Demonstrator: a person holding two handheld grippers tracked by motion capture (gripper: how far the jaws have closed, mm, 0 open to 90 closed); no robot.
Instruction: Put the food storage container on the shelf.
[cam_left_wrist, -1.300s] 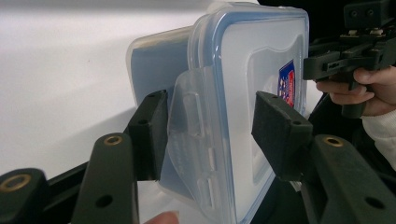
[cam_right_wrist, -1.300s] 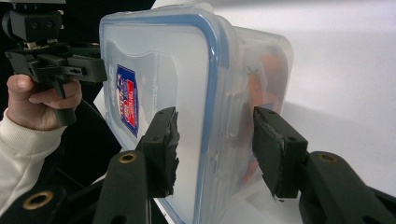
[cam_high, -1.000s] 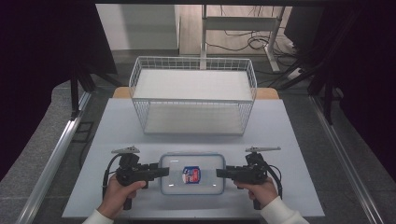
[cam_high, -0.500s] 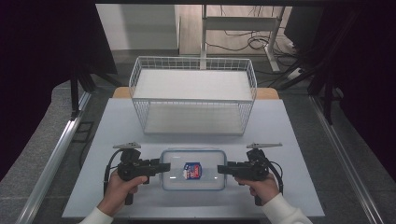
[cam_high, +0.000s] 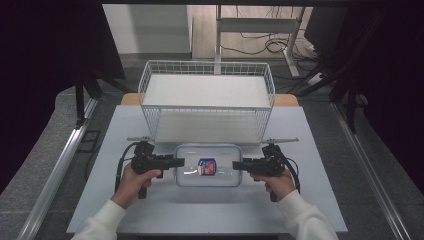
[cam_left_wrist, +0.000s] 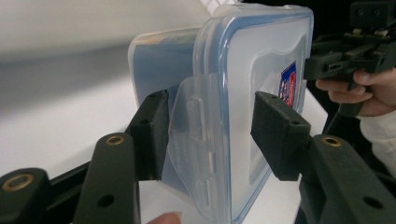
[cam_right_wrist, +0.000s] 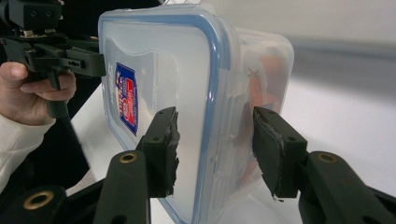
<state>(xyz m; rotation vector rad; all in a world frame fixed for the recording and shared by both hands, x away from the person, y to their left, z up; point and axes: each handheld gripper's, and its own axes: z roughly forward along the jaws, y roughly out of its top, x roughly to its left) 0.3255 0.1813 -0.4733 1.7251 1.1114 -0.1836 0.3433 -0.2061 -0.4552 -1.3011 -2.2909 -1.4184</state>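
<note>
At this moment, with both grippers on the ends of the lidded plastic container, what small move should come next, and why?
Probably carry it forward toward the white wire basket. The left gripper and right gripper each clamp a short end of the clear blue-rimmed container, jaws pinching top and bottom at the side latches, so the grip looks secure. The basket stands just beyond it.

The left gripper (cam_left_wrist: 208, 133) has its two black jaws around the latch flap of a clear plastic box (cam_left_wrist: 243, 84) with a blue seal, while at two o'clock a hand (cam_left_wrist: 359, 91) holds the right gripper (cam_left_wrist: 327, 65) at the box's far end
</note>
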